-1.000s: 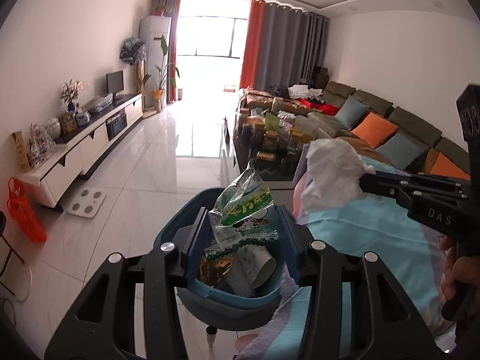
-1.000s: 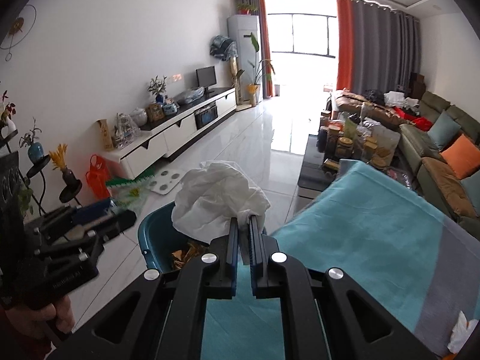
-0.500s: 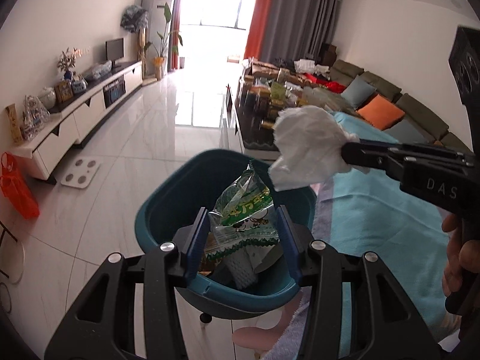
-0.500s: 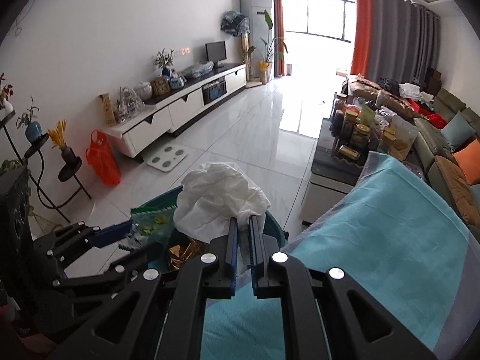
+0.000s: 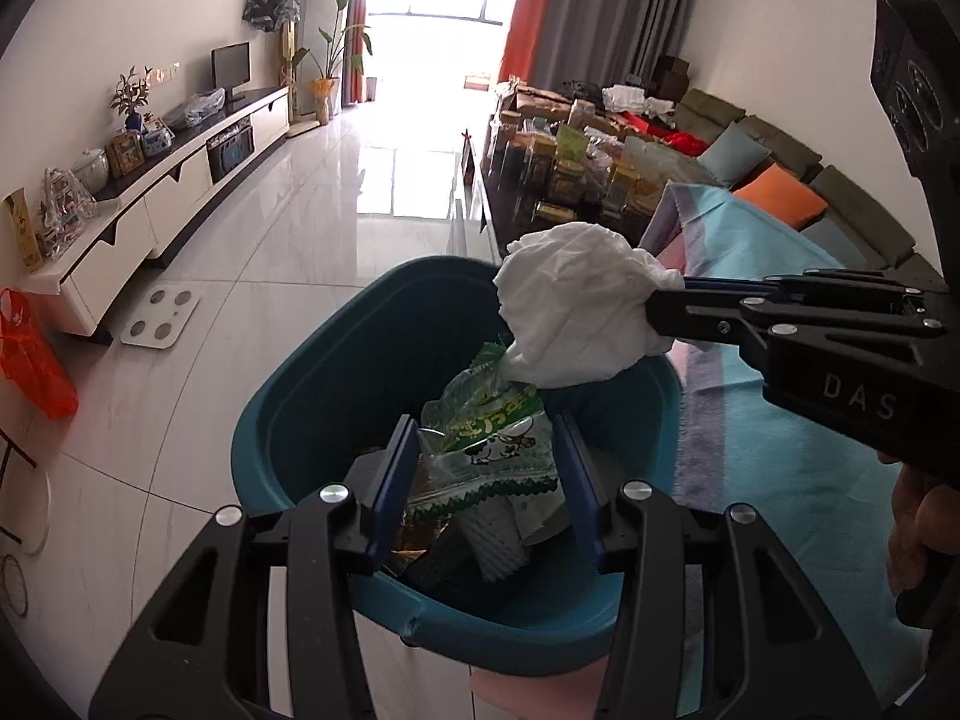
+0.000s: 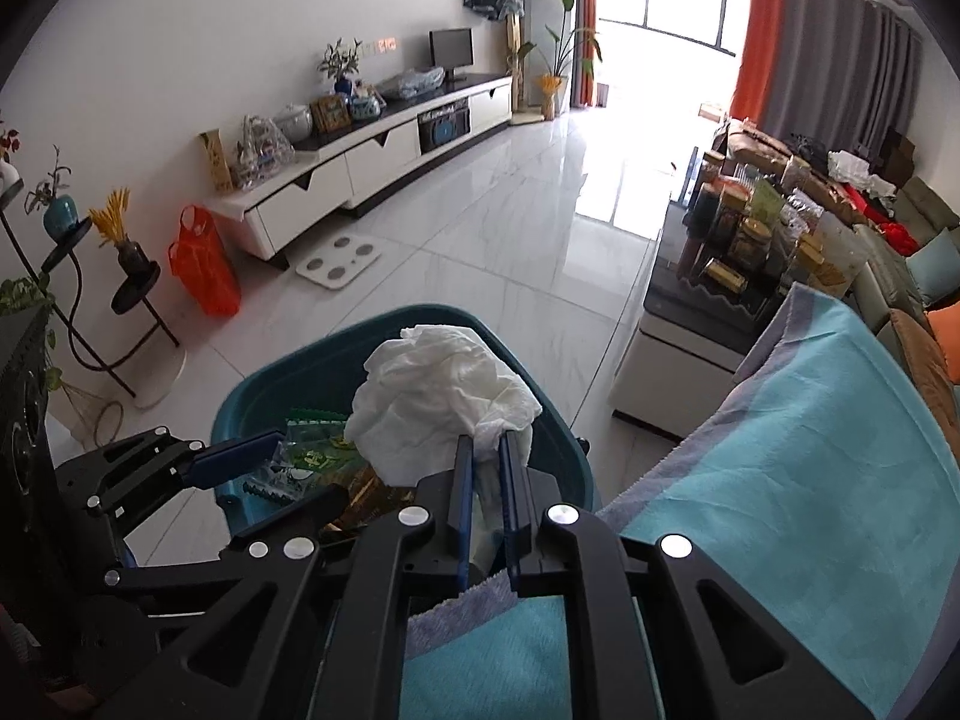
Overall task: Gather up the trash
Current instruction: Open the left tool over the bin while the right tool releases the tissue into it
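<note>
Two grippers in frame, both over one round teal plastic trash bin point(image 5: 312, 396) sitting low centre in each view. Left gripper point(image 5: 486, 480): blue-padded fingers point(image 5: 393, 480) set wide, either side of a clear-and-green printed snack wrapper point(image 5: 498, 432). Wrapper stands up out of the bin's contents; cannot tell whether the pads touch it. Below it in the bin: gold foil scraps point(image 6: 360, 495), partly hidden.

Right gripper point(image 6: 485, 468): fingers narrow, pinching the tail of a crumpled white tissue wad point(image 6: 432, 408). In the left wrist view the same wad point(image 5: 576, 312) hangs right of centre, above the bin's far-right rim, with its lower edge just over the top of the snack wrapper. The right gripper's black body enters from the right edge of that view, the holder's hand point(image 5: 918, 516) at lower right.

Bin stands on glossy white tiled floor point(image 5: 288, 228), touching or just beside a surface covered with a turquoise cloth with a purple fringe border point(image 6: 810, 450), lower right of both views.

Background, upper left: long white low TV cabinet point(image 6: 372, 162) along the wall, white bathroom scale point(image 6: 339, 255) on the floor in front of it, orange plastic bag point(image 6: 204, 261) near its end.
</note>
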### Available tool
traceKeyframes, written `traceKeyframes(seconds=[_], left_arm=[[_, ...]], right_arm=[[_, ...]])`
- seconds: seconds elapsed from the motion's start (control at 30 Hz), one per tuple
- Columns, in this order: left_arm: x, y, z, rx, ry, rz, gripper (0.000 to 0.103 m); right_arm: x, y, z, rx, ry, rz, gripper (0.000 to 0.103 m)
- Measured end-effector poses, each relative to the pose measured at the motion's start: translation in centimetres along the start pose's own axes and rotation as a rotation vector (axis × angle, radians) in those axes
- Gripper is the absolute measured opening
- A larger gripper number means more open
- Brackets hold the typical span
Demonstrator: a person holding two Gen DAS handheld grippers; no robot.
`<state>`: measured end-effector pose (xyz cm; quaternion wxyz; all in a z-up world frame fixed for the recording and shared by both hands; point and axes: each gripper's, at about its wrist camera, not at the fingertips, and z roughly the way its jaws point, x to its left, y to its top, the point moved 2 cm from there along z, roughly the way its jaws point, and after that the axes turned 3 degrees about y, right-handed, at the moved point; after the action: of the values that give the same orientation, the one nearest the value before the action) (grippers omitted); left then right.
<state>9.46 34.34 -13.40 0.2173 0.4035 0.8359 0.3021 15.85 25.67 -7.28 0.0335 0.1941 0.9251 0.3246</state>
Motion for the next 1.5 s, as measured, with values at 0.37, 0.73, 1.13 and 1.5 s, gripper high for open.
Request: traceKeyframes(seconds=[0.37, 0.73, 1.13, 1.5], left_arm=[[0.0, -0.3, 2.3, 0.045, 0.011, 0.000, 0.046], [-0.2, -0.3, 4.1, 0.081, 0.021, 0.001, 0.047], [0.0, -0.2, 3.6, 0.050, 0.040, -0.008, 0.053], [1.1, 0.0, -0.8, -0.039, 0.081, -0.018, 0.081]], right_arm=[[-0.8, 0.6, 2.2, 0.068, 0.011, 0.002, 0.010], [0.0, 1.4, 4.8, 0.170, 0.007, -0.036, 0.011], [-0.9, 1.6, 3.7, 0.140, 0.004, -0.003, 0.034], [-1.1, 1.7, 0.0, 0.036, 0.007, 0.018, 0.068]])
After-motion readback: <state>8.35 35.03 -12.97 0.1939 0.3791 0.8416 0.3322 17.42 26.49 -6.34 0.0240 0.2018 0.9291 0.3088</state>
